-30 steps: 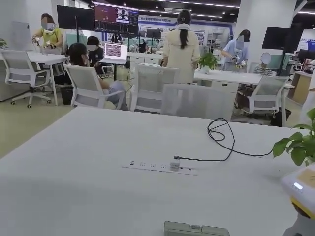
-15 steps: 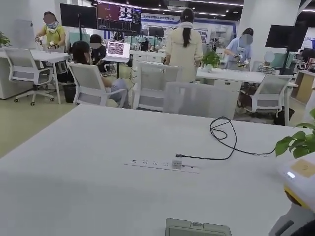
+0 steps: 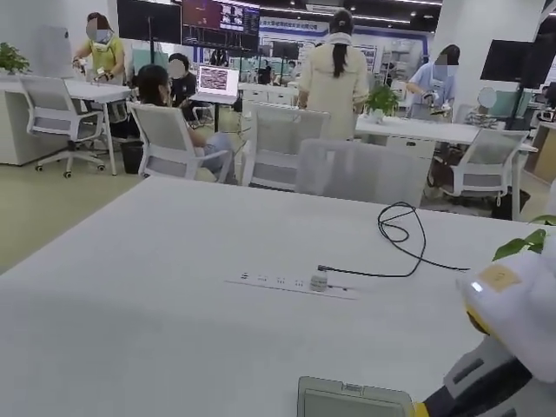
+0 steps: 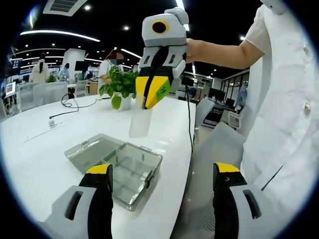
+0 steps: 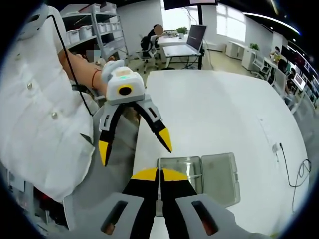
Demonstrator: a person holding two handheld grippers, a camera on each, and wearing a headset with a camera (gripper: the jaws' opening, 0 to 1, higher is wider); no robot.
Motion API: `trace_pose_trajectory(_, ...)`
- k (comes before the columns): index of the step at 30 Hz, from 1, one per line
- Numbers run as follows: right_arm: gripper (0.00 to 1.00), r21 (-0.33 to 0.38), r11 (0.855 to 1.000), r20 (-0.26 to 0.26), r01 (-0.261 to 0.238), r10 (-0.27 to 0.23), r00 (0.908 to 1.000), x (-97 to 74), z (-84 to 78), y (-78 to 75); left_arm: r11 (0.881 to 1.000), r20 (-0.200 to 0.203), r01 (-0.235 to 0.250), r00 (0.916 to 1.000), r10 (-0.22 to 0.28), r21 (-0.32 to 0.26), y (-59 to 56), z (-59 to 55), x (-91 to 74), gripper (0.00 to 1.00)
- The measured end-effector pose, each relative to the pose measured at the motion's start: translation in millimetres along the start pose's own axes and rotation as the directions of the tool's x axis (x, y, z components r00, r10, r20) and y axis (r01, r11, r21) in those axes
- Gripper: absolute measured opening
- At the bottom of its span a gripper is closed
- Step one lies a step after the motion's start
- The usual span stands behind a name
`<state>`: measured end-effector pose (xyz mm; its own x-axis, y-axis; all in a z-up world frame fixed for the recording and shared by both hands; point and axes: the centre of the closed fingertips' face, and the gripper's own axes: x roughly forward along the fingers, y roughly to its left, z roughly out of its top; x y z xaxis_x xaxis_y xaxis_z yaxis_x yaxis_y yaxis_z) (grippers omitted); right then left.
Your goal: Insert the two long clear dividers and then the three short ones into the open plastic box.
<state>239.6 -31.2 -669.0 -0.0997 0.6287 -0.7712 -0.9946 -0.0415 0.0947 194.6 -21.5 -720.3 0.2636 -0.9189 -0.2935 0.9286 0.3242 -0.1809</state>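
Note:
The open clear plastic box (image 4: 133, 169) lies on the white table near its front edge, its lid (image 4: 92, 149) folded flat beside it; the box (image 5: 197, 174) also appears beyond my right jaws, and its far rim (image 3: 352, 401) at the bottom of the head view. My right gripper (image 4: 147, 102) hangs above the box's far side, shut on a clear divider (image 4: 139, 124) that points down. Its jaws (image 5: 159, 173) are pressed together. My left gripper (image 4: 163, 172) is open and holds nothing, off the table's front edge, and it shows spread wide (image 5: 134, 147) beside my torso.
A power strip (image 3: 291, 282) with a black cable (image 3: 400, 234) is set in the table's middle. A potted plant (image 4: 117, 89) stands at the table's right end. Chairs (image 3: 356, 174), desks and several people are beyond the far edge.
A gripper's white and yellow body has come further into the head view at the lower right. The head camera has also shifted slightly.

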Motion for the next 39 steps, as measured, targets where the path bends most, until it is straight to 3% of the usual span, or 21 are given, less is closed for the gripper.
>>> trace_pose_trajectory(18,0.03,-0.007,1.0,-0.031,0.005,-0.006,0.9995,41.2,-7.1,-34.3,0.998,-0.001,-0.053,0.9986,0.053,-0.034,7.1,-14.3,-13.5,0.93)
trace_pose_trajectory(27,0.03,-0.009,1.0,-0.055,-0.003,0.003,0.9985,64.0,-21.0,-42.1,0.996,-0.005,-0.07,0.9976,0.069,-0.051,11.7,-19.8,-18.5,0.96)
trace_pose_trajectory(39,0.03,0.009,1.0,-0.071,-0.006,0.007,0.9974,76.4,-35.1,-47.3,0.995,-0.005,-0.076,0.9971,0.076,-0.069,10.8,-24.0,-20.1,0.98)
